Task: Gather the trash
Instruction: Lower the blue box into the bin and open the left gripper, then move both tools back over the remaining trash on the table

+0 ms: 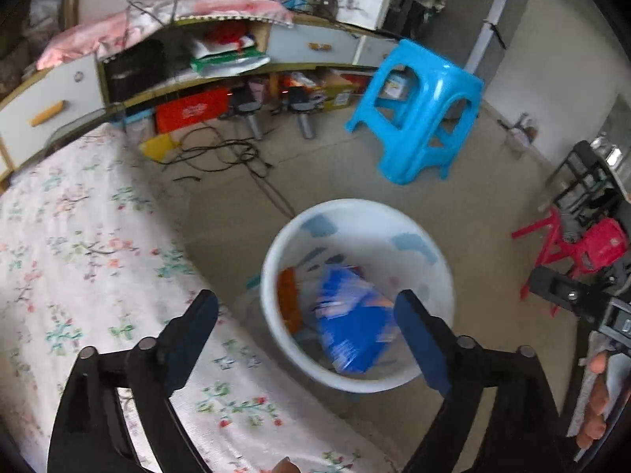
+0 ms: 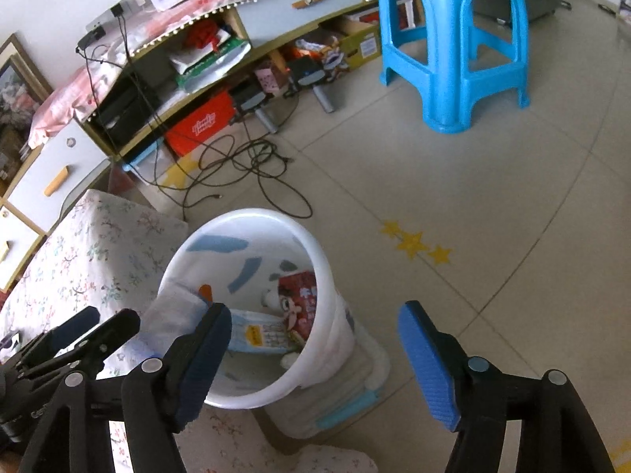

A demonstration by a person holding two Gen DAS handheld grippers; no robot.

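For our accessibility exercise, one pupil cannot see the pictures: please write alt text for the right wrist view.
A white bucket on a tiled floor holds wrappers, among them a red snack packet, seen between the open blue-padded fingers of the right gripper. A flower-patterned bedspread lies left; a blue plastic stool and tangled black cables stand behind.

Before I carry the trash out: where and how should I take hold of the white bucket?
Grip the white bucket by its rolled rim, coming straight down with one jaw inside and one outside the wall. The mouth faces up, and the near rim is probably easiest; on the left the floral bed crowds it.
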